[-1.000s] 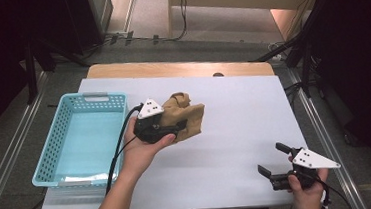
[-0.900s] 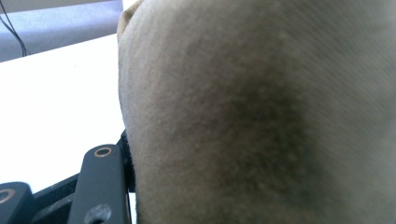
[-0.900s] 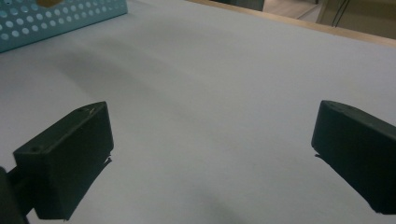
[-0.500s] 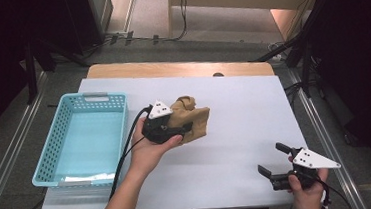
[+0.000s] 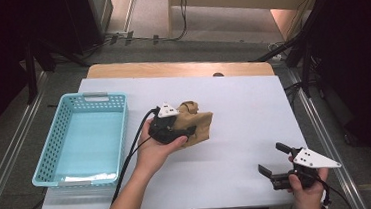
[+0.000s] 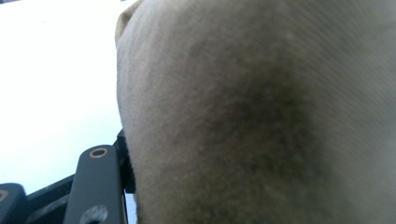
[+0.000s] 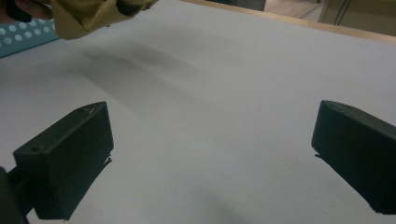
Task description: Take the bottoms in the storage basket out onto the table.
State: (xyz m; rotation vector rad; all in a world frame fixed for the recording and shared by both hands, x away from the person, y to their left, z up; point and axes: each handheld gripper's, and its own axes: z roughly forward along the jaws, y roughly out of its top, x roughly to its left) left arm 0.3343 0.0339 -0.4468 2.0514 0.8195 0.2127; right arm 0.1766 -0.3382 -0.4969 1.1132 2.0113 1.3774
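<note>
The left claw (image 5: 188,129) grips a crumpled tan cloth (image 5: 199,126) near the middle of the white surface (image 5: 254,109), just right of the empty blue basket (image 5: 51,150). In the left gripper view the fabric (image 6: 261,112) presses close against the lens and lies against the one visible jaw. The jaws have just been opening a little with the cloth between them; whether the pads still bear fully on the fabric cannot be told with certainty, though the cloth appears held and bunched at the claw. The right claw (image 5: 274,170) rests released near the front right corner of the surface, its jaws standing wide apart over bare sheet in the right gripper view, well apart from the cloth (image 7: 93,16).

Judgement: the step in hand is handling the cloth on the surface, probably setting it down or repositioning it. To do it well, the left hand should bring the bundle into full contact with the surface before letting go. The release should be clean, so that no fold snags on a pad as the claw withdraws. The right claw should approach only once a free edge of the cloth is exposed.
</note>
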